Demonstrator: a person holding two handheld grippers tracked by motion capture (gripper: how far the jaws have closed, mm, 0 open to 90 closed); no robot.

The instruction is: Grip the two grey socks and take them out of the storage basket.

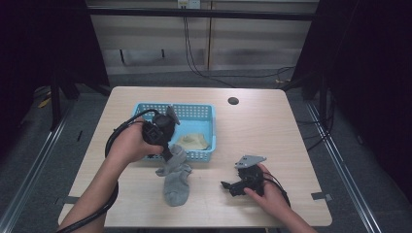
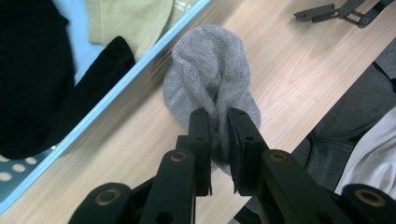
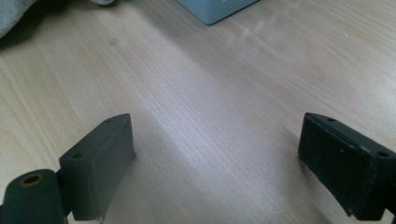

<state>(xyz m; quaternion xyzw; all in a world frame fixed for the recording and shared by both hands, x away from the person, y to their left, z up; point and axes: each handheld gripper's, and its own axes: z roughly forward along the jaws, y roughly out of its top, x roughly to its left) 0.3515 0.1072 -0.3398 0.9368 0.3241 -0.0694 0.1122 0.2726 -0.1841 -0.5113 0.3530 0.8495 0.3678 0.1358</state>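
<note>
A grey sock (image 1: 176, 180) lies on the wooden table just in front of the blue basket (image 1: 204, 112), its upper end lifted. My left gripper (image 1: 171, 156) is shut on that upper end; in the left gripper view the grey sock (image 2: 212, 74) is pinched between the black fingers (image 2: 200, 135) and hangs down to the tabletop. A pale yellow sock (image 1: 193, 141) and dark socks (image 2: 32, 79) lie inside the basket. My right gripper (image 1: 227, 187) rests low over the table at the right, open, with bare wood between its fingers (image 3: 105, 158).
The basket's front wall (image 2: 116, 88) runs close beside the held sock. A round cable hole (image 1: 233, 101) sits at the table's far side. Dark curtains and floor rails flank the table. A corner of the basket (image 3: 212, 11) shows ahead of the right gripper.
</note>
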